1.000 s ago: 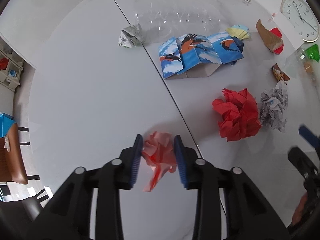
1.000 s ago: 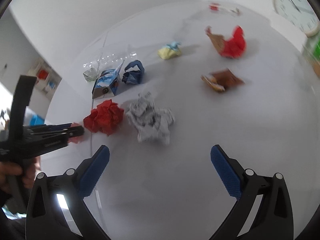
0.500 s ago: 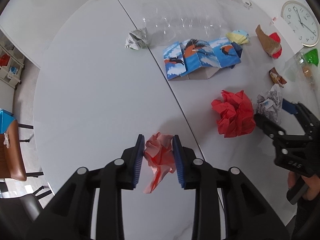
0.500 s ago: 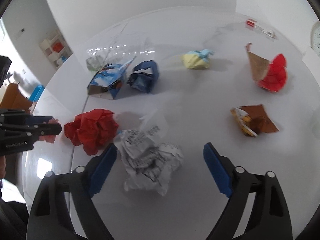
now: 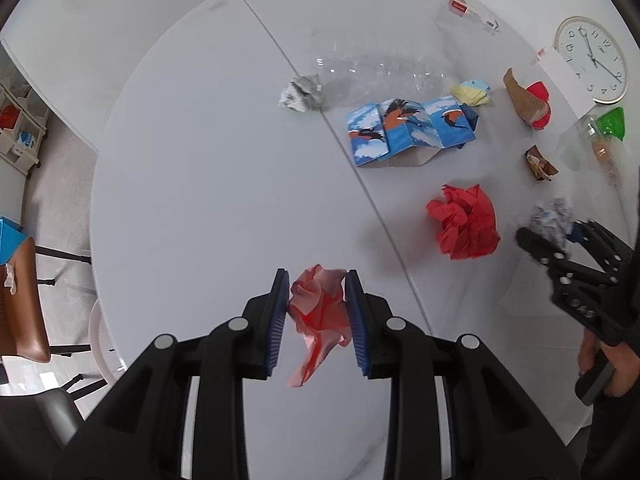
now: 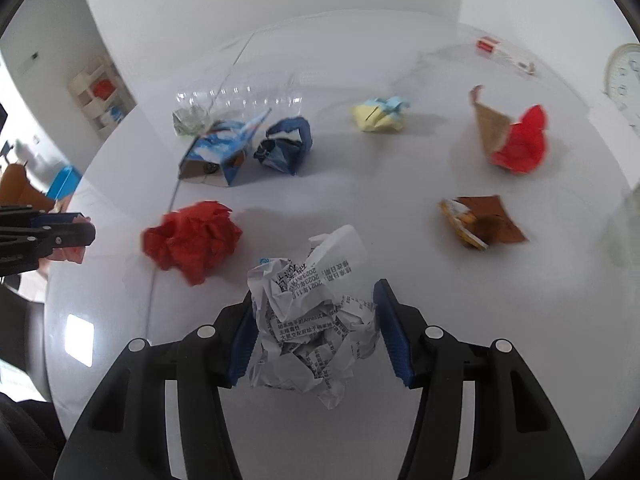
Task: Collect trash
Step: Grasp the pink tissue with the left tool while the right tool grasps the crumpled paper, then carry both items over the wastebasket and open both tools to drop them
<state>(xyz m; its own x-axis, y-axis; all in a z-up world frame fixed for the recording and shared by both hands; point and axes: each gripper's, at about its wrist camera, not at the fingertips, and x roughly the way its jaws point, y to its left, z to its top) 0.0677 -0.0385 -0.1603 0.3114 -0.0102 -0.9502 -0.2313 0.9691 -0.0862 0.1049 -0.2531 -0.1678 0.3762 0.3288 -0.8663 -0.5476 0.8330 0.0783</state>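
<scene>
Paper wad (image 6: pixel 310 320) is light and soft; right claw (image 6: pixel 316 332) is closing around its middle. Left claw (image 5: pixel 316 312) grips pink wad (image 5: pixel 320 308).

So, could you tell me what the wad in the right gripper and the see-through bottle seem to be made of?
The printed wad looks like thin matte paper: sharp creases and black printed text. The bottle looks like clear glossy plastic: the table shows through its ribbed wall.
</scene>
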